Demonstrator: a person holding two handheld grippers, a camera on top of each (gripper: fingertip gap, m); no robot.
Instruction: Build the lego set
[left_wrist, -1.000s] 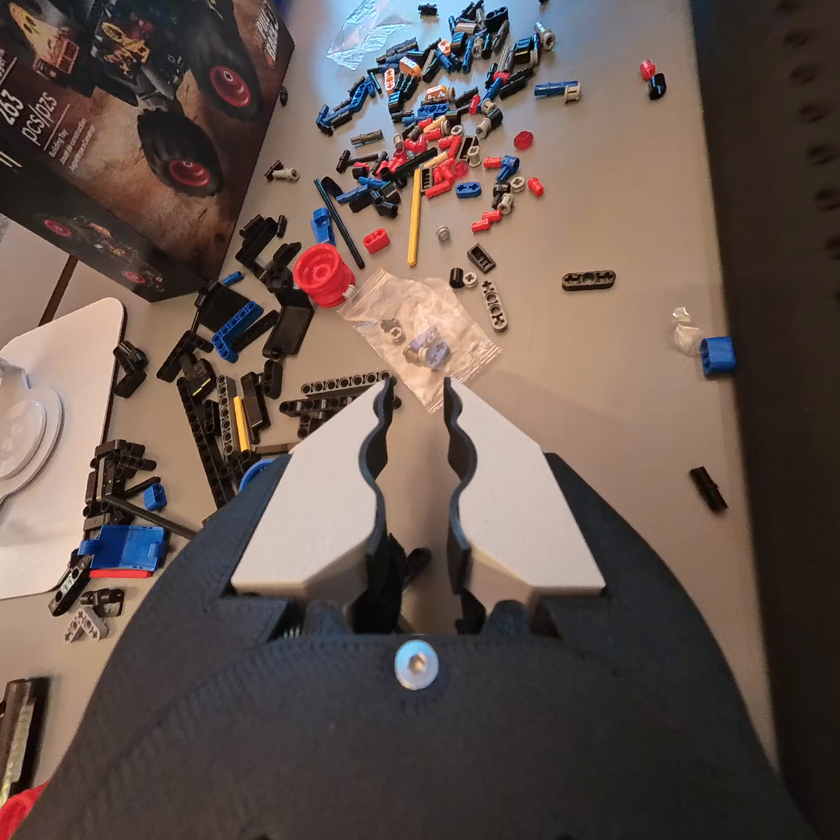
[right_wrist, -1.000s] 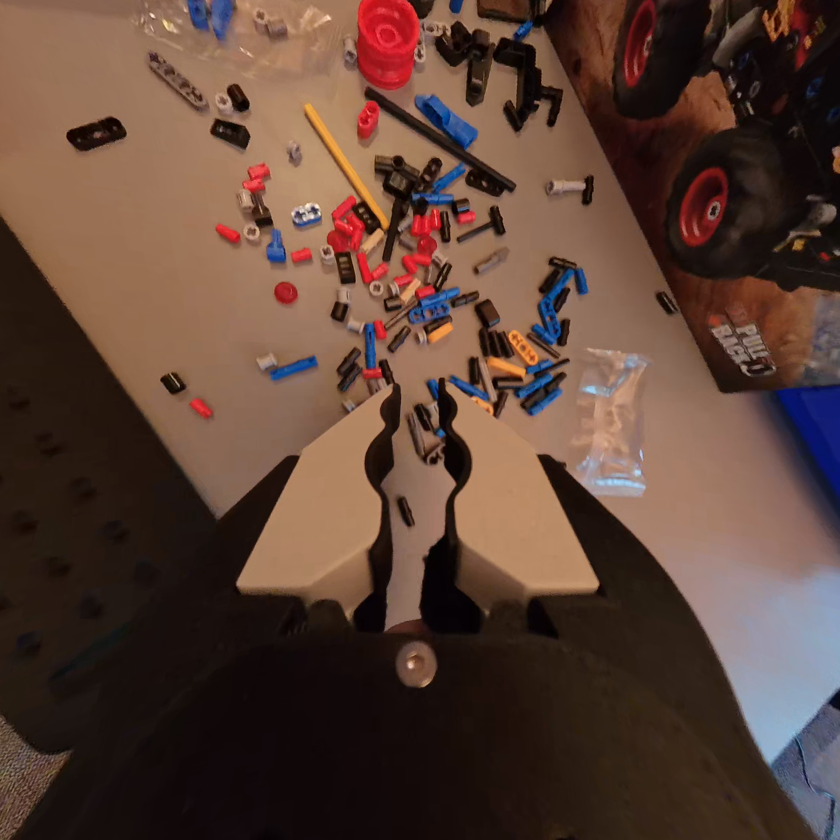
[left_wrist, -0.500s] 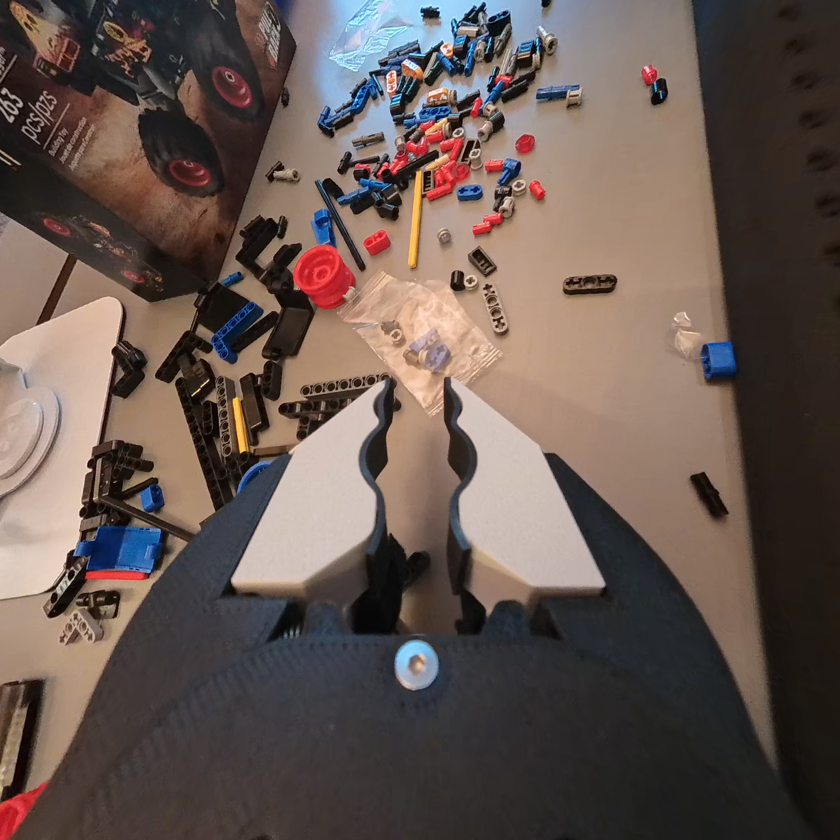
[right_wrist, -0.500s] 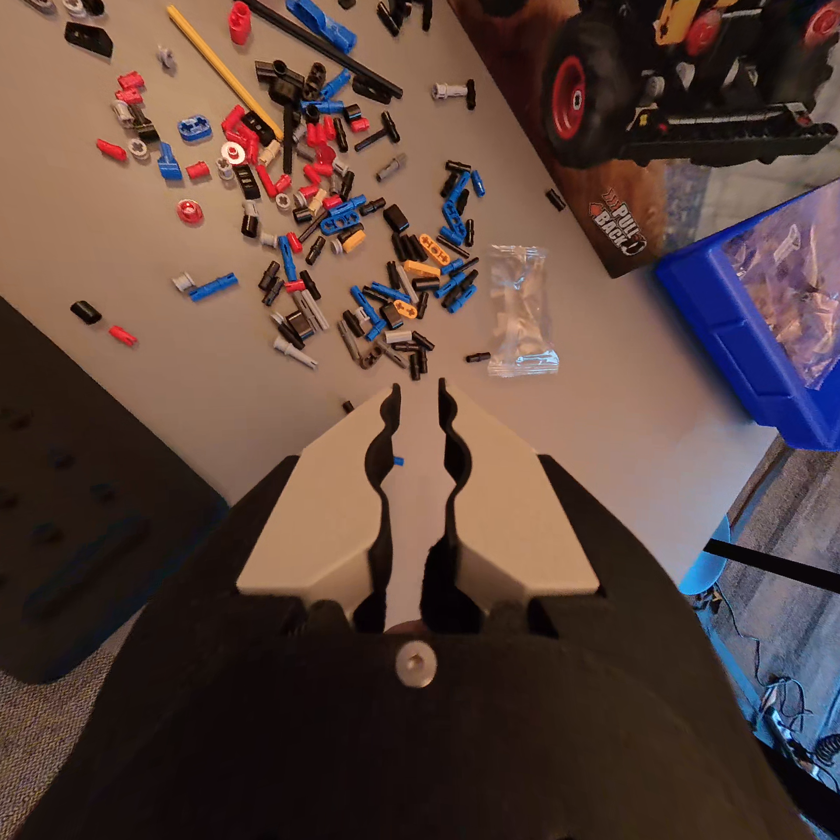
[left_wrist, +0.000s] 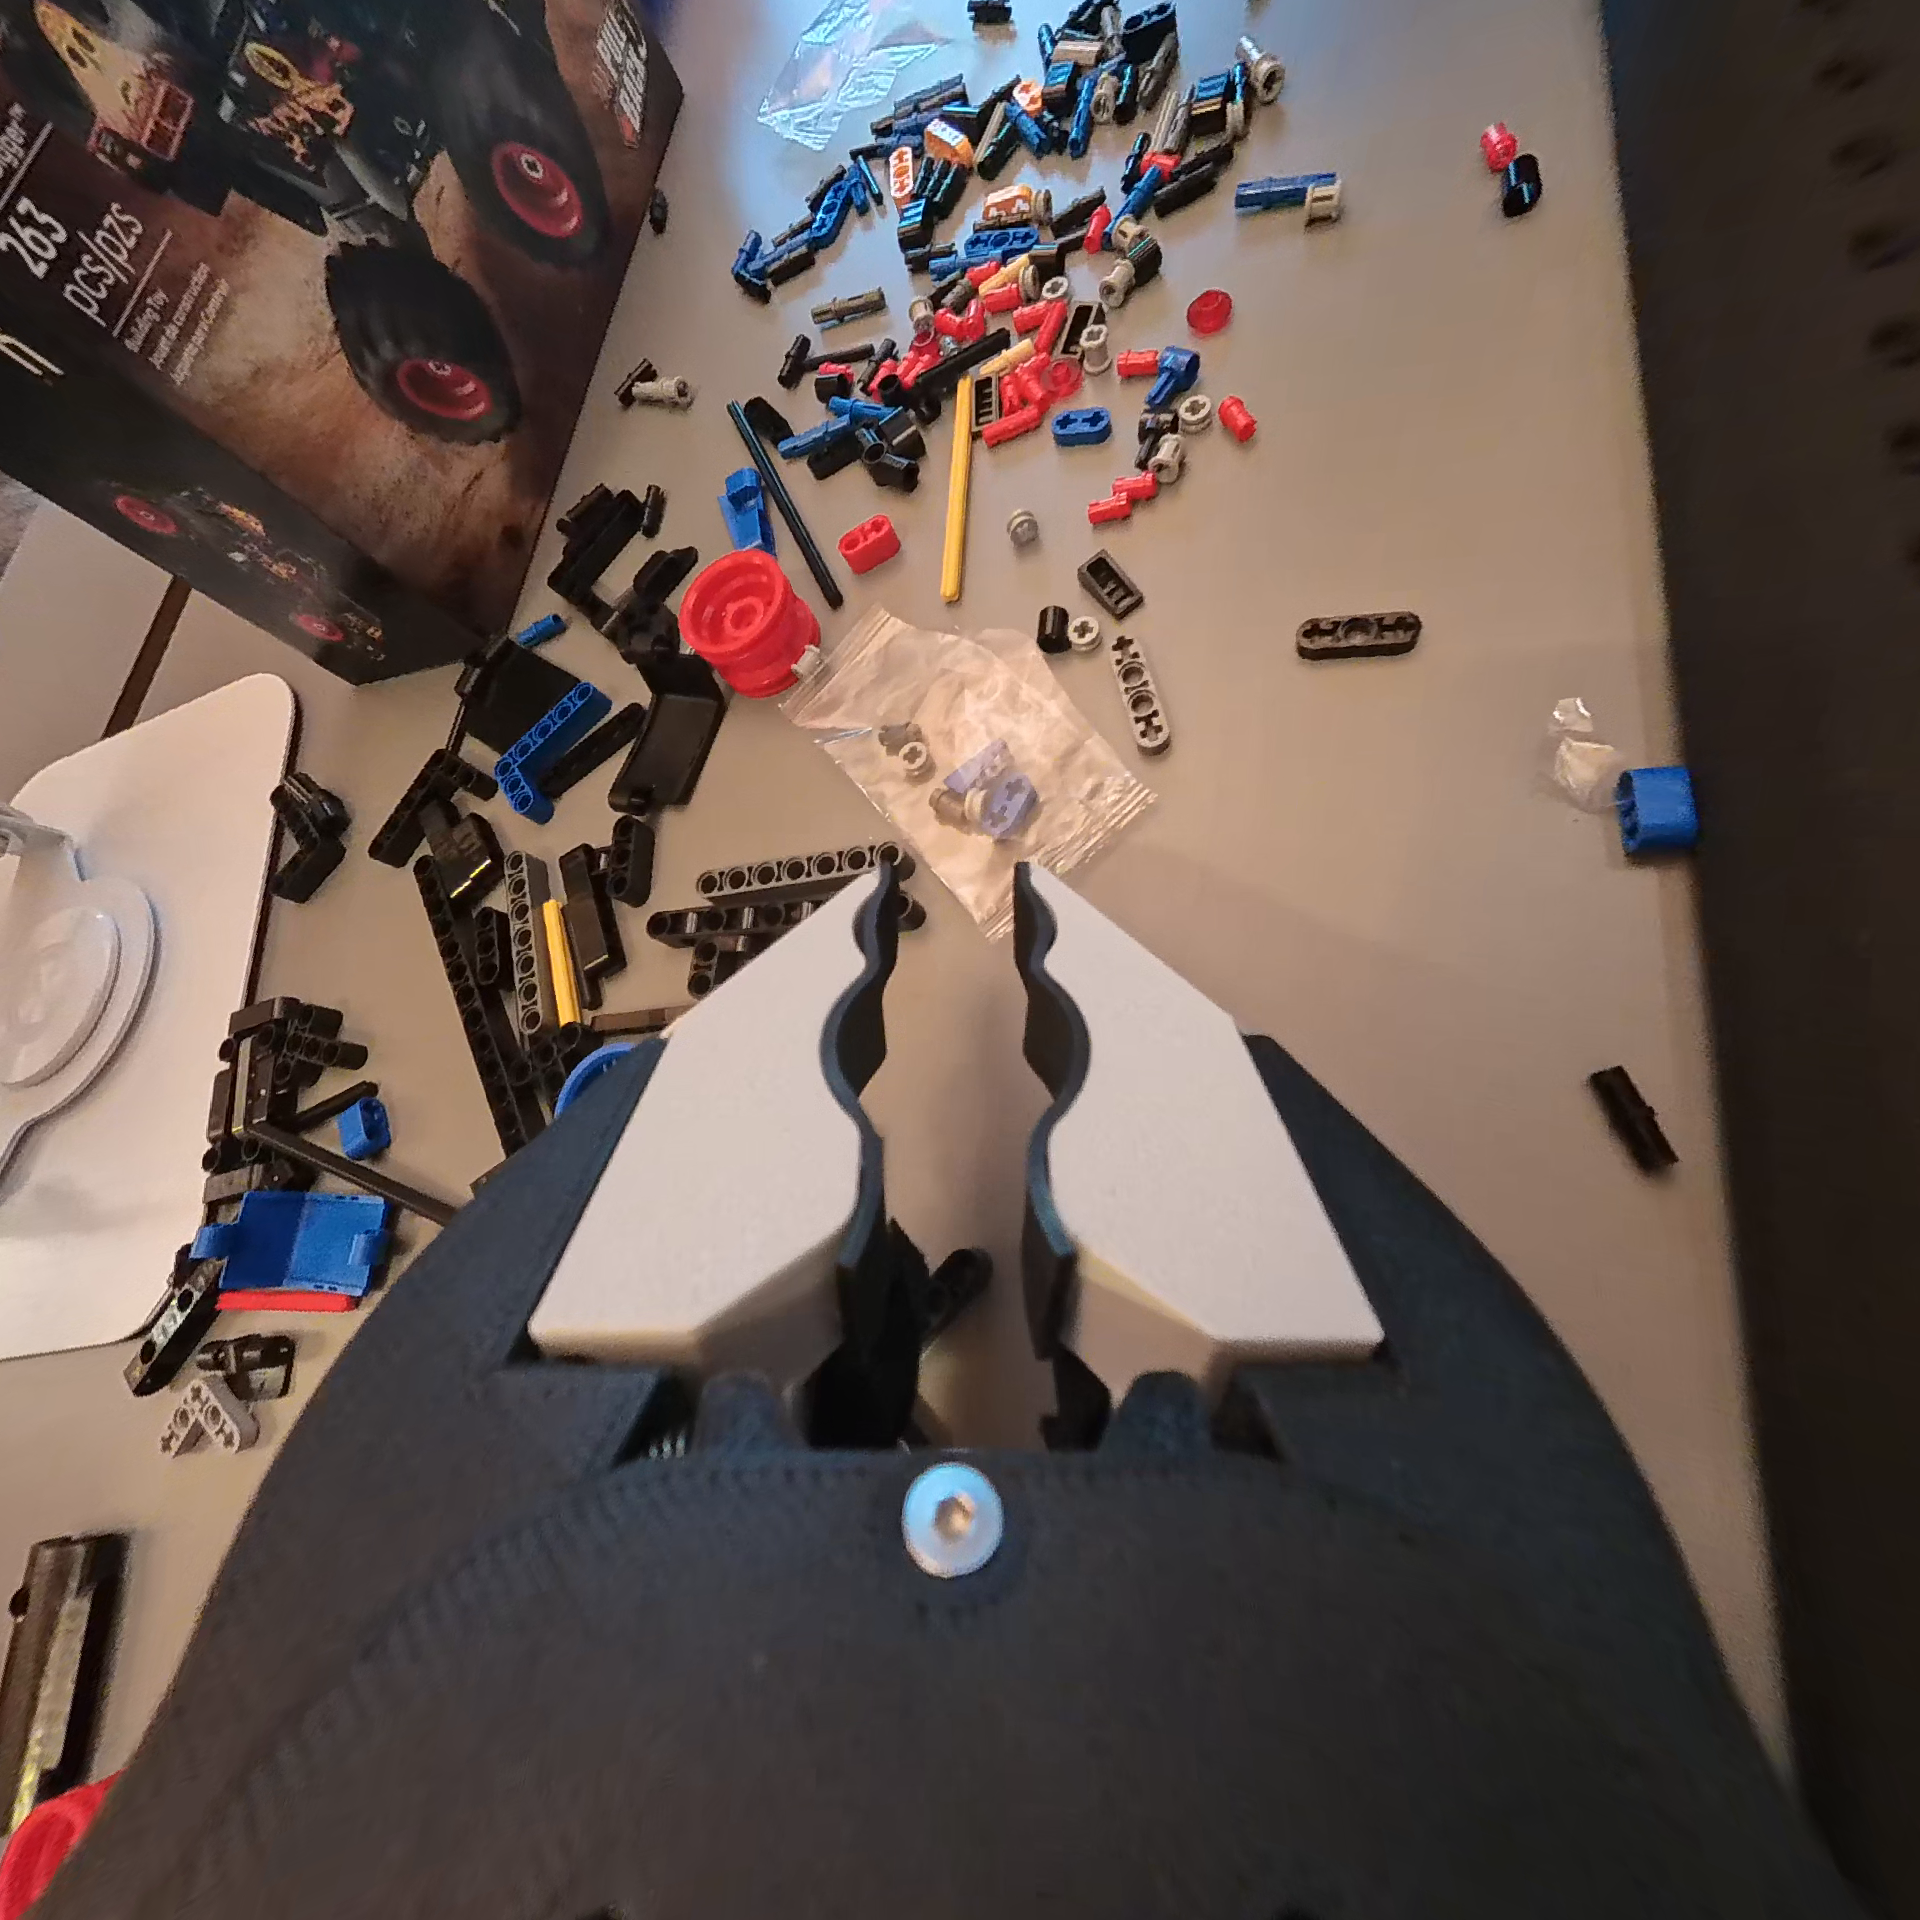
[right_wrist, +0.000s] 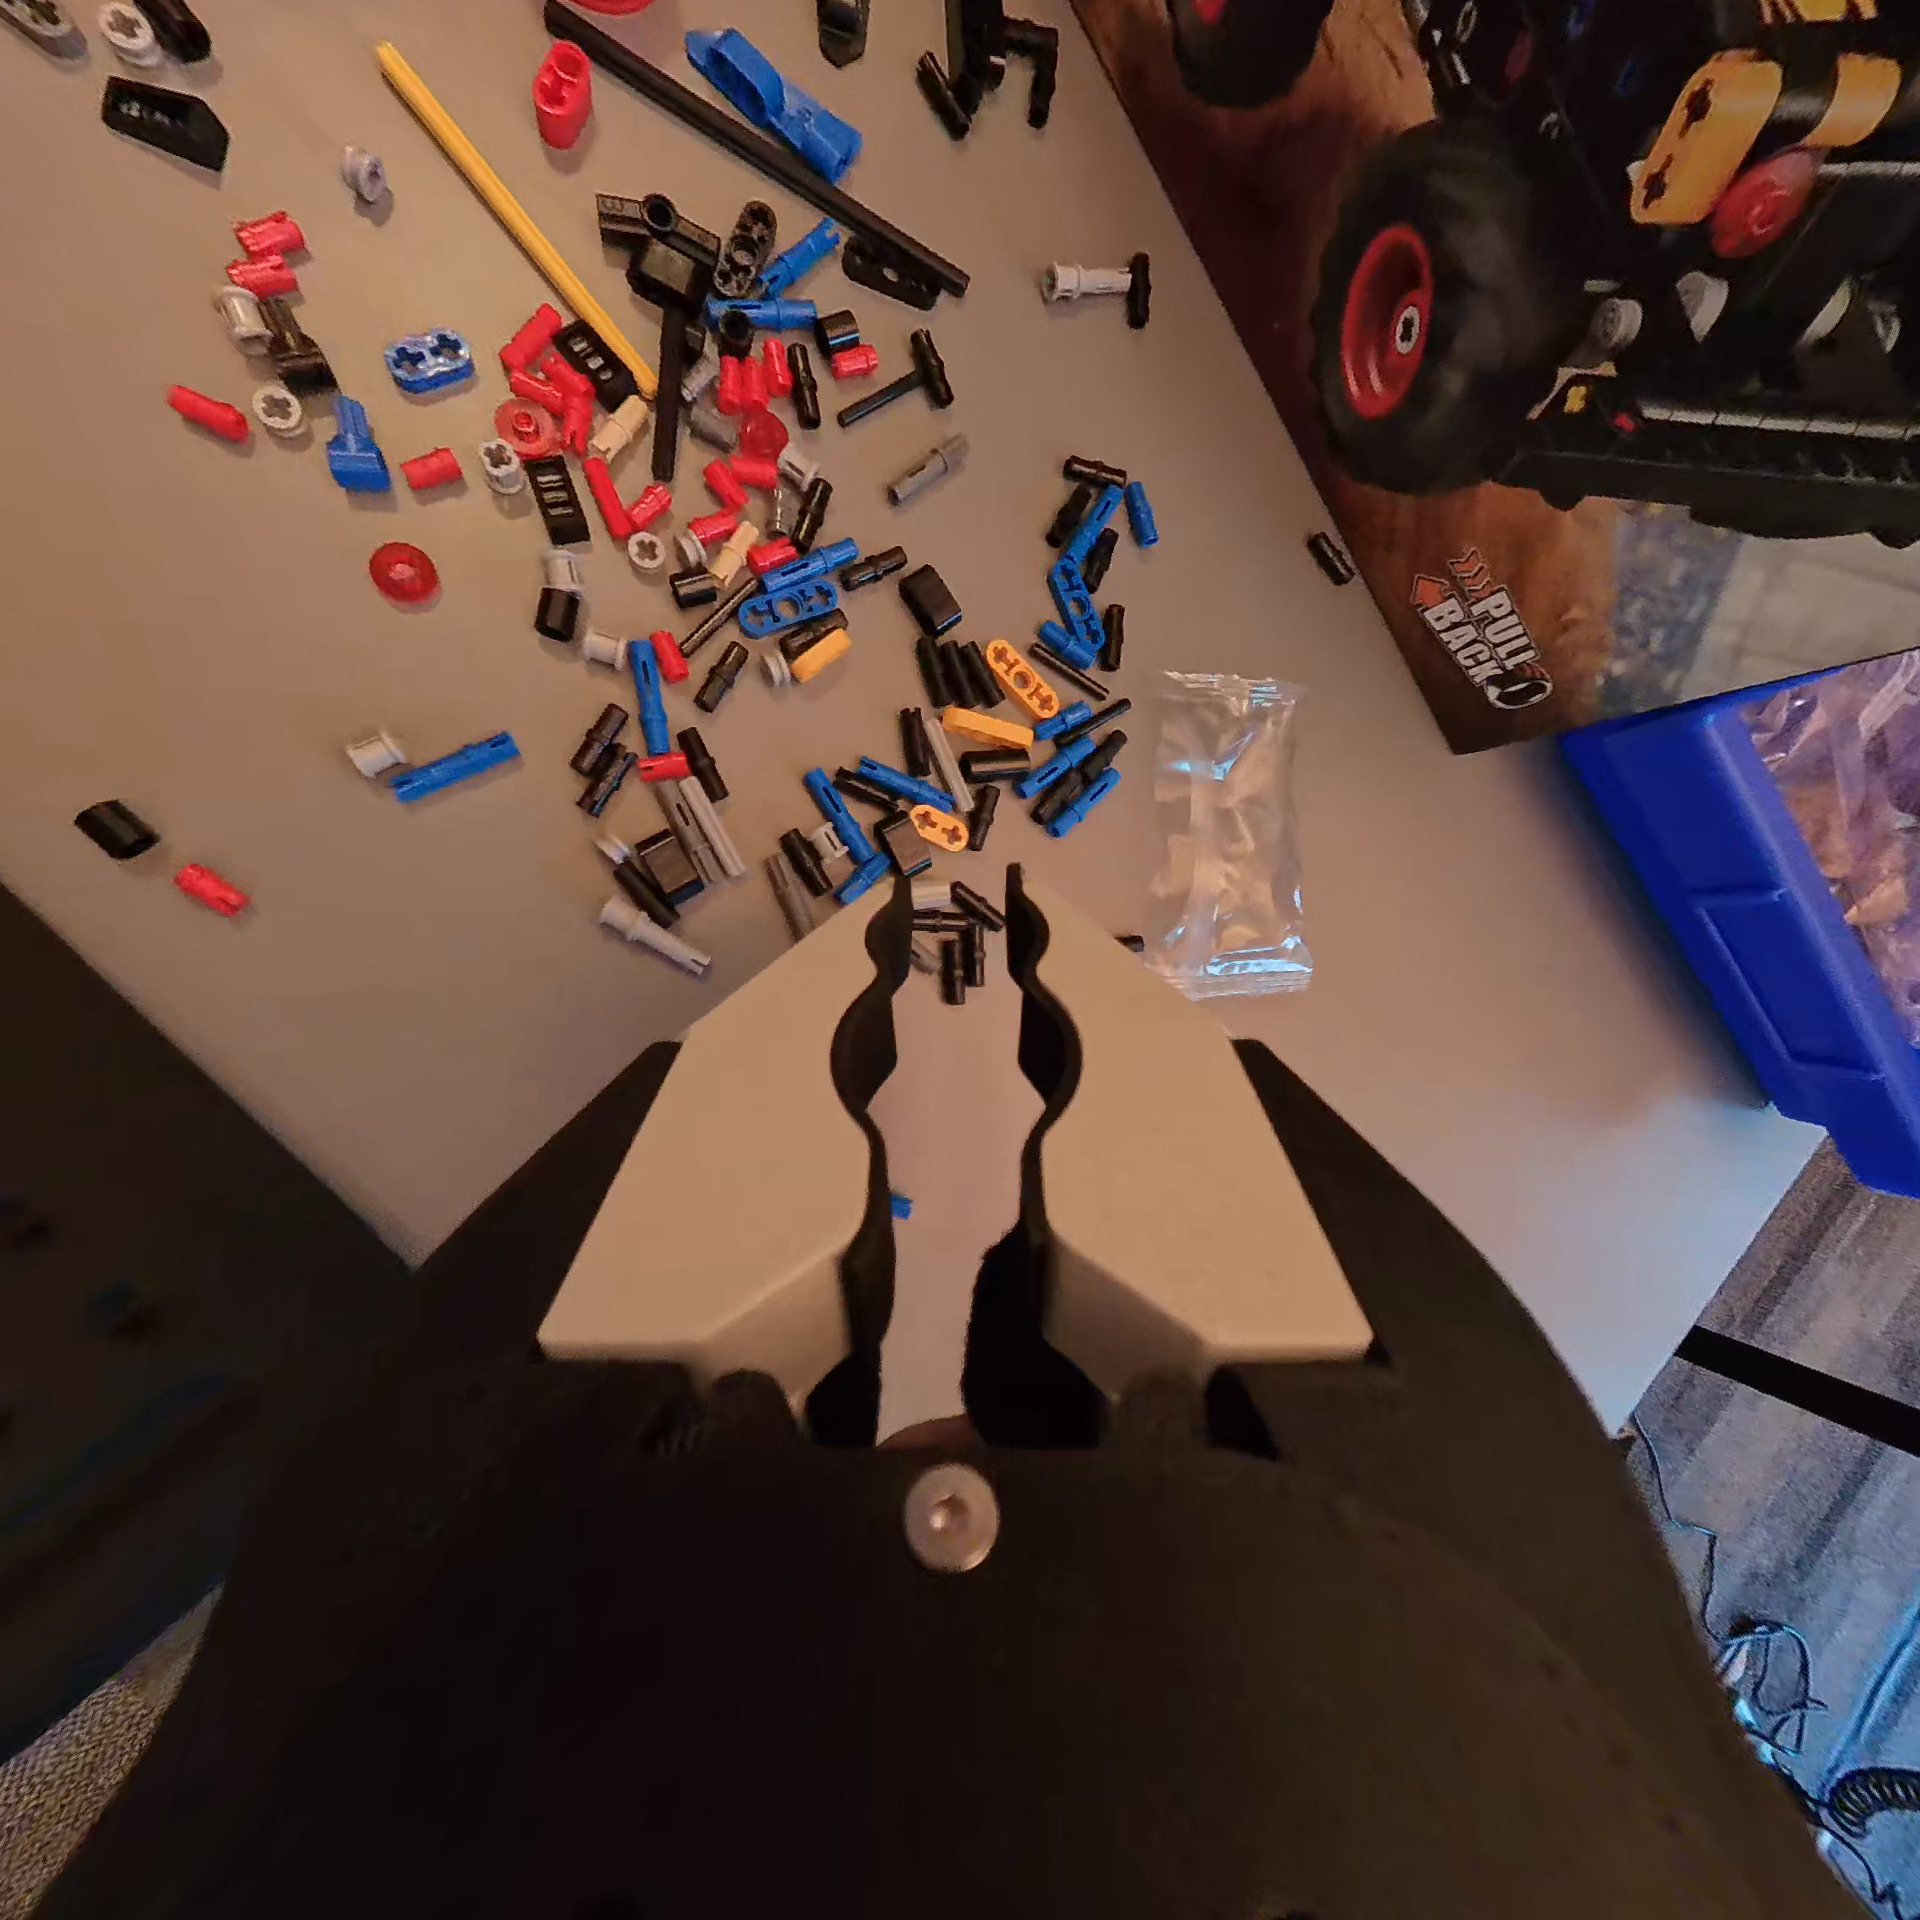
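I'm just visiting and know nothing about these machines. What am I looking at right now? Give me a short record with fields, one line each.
Surface: grey table
Loose parts: scattered small red, blue and black plastic Lego pieces
Wheel: red plastic wheel hub, lying beside a clear plastic bag with a few pieces
Long part: thin yellow plastic axle
Packaging: cardboard box with a monster truck picture
Storage: blue plastic bin at the table's edge
Left gripper: open, holding nothing
Right gripper: open, above small black pins

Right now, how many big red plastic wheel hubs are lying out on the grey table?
1. The red plastic wheel hub lies beside the clear plastic bag of small parts, near the printed cardboard box. Others may be hidden under the left claw.
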